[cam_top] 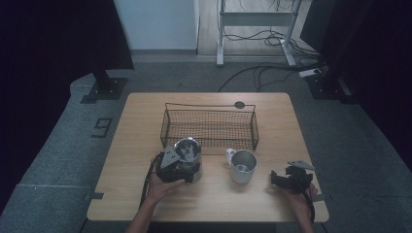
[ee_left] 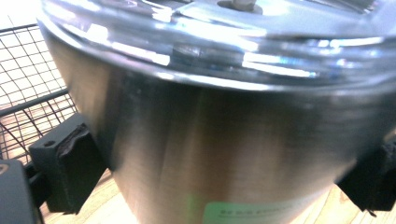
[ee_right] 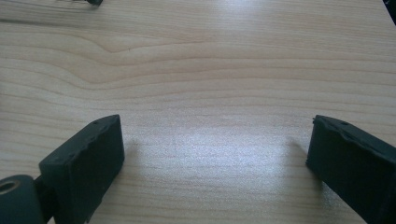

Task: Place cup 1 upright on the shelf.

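Inspecting table: light wooden table [cam_top: 145,194], rectangular, seen from above, carries every item listed below.
Wire basket: black mesh wire basket [cam_top: 209,127] stands at the middle of the far half of the table; in the left gripper view its mesh [ee_left: 28,84] shows beside and behind the metal vessel.
Metal vessel: shiny steel pot [cam_top: 189,155] with a polished rim stands upright on the table, just in front of the basket's left near corner; in the left gripper view its brushed wall [ee_left: 224,154] sits between the two jaws, with a green label low on the wall.
Mug: steel mug [cam_top: 243,166] stands upright and empty, handle toward the basket, to the right of the steel pot and apart from it, between the two grippers.
Left gripper: left gripper [cam_top: 176,167] is at the near side of the steel pot; its jaws straddle the pot's wall, both pads [ee_left: 77,168] lying against the metal, holding the pot.
Right gripper: right gripper [cam_top: 290,178] rests near the table's right near edge, well apart from the mug; its jaws stand wide apart over bare wood, nothing between them.
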